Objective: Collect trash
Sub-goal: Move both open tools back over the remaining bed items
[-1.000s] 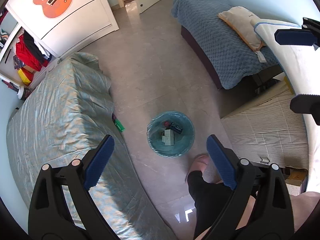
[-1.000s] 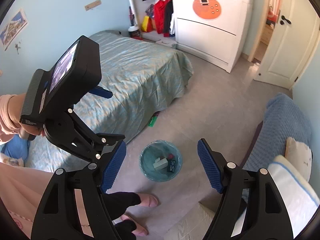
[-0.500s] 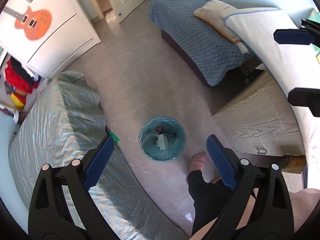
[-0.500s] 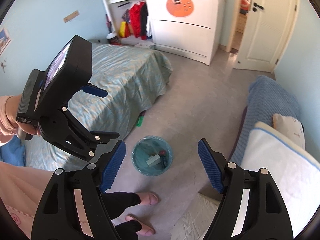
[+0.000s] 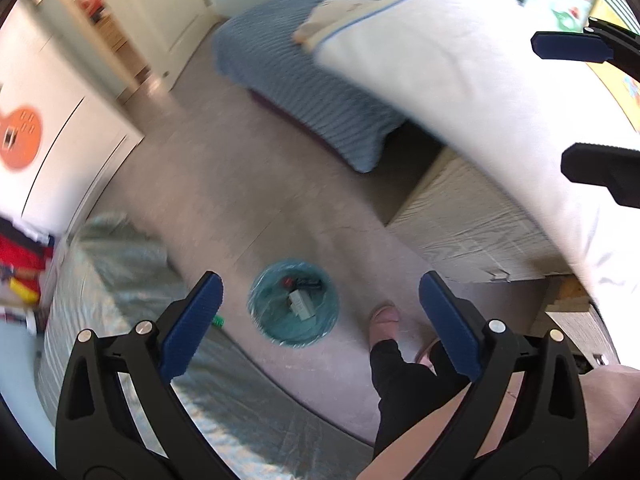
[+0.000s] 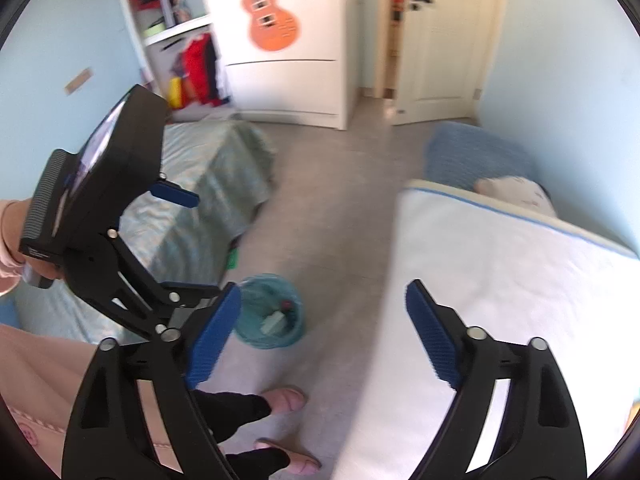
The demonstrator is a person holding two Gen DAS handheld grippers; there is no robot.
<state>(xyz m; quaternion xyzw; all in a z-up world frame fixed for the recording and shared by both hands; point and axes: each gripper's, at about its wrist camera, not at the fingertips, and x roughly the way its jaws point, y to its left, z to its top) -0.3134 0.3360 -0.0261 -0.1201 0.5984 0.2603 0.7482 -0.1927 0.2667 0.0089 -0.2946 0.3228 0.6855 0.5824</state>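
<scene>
A round bin with a teal liner (image 5: 294,306) stands on the grey floor, holding a grey box, a dark item and a small red one. My left gripper (image 5: 320,284) hangs high above it, its jaws opening with nothing between them. My right gripper (image 6: 323,292) is also empty and its jaws are opening. It hovers over the floor between the bin (image 6: 268,312) and the white bedding. Each gripper shows in the other's view: the right gripper (image 5: 580,108) and the left gripper (image 6: 188,240). A small green item (image 5: 218,322) lies on the floor beside the green bed.
A green-covered bed (image 6: 200,200) lies left of the bin. A blue bed (image 5: 304,92) and white bedding (image 6: 500,280) lie to the right. A pale wooden box (image 5: 460,220) sits below the bedding. The person's slippered feet (image 6: 286,400) stand near the bin. Behind stand a white wardrobe with an orange guitar (image 6: 272,28) and a door (image 6: 436,40).
Both views have swung sideways and rolled, and the white bedding now fills much more of the right side. The right gripper's jaws stand wider. The bin has slid left in the right wrist view.
</scene>
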